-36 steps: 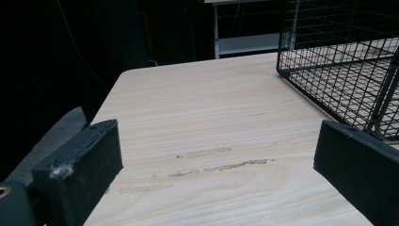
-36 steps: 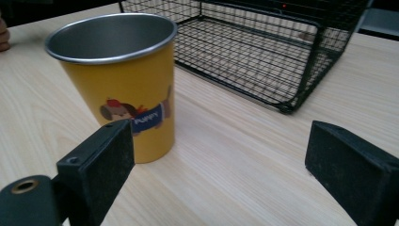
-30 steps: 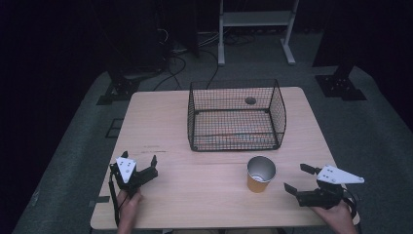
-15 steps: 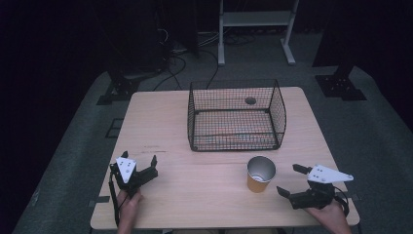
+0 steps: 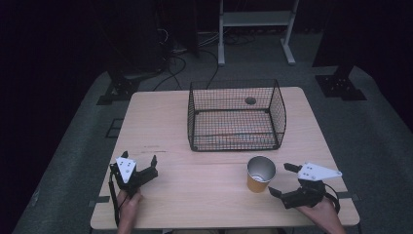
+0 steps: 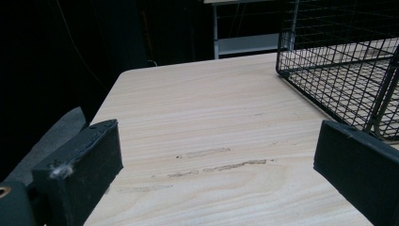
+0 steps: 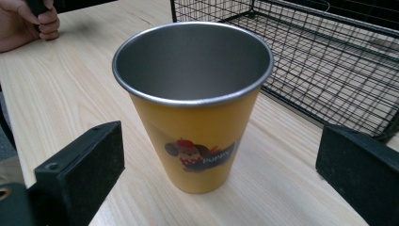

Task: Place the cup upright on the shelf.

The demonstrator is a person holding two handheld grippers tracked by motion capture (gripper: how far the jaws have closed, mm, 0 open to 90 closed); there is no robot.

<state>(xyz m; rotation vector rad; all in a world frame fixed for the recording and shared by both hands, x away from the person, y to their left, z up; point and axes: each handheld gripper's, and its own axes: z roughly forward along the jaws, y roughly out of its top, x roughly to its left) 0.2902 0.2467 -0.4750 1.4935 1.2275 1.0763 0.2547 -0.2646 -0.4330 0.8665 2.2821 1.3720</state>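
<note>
Currently: right gripper [image 5: 286, 180] lined up on yellow cup [image 5: 260, 173], jaws wide apart, holding nothing.
Cup stands upright on table [image 5: 195, 195], just in front of wire basket [image 5: 235, 116]. Left gripper [image 5: 140, 167] well apart from it, jaws spread, empty.

Cartoon print on the yellow cup [image 7: 196, 141] too small to read from above. Wire basket [image 6: 347, 61] cut off at the frame edge (right and top). Person's hand [image 7: 26, 22] cropped at the corner.

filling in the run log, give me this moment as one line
right gripper: open, facing yellow cup, not touching | left gripper: open, idle | cup: upright, empty, outside wire basket | table
</note>
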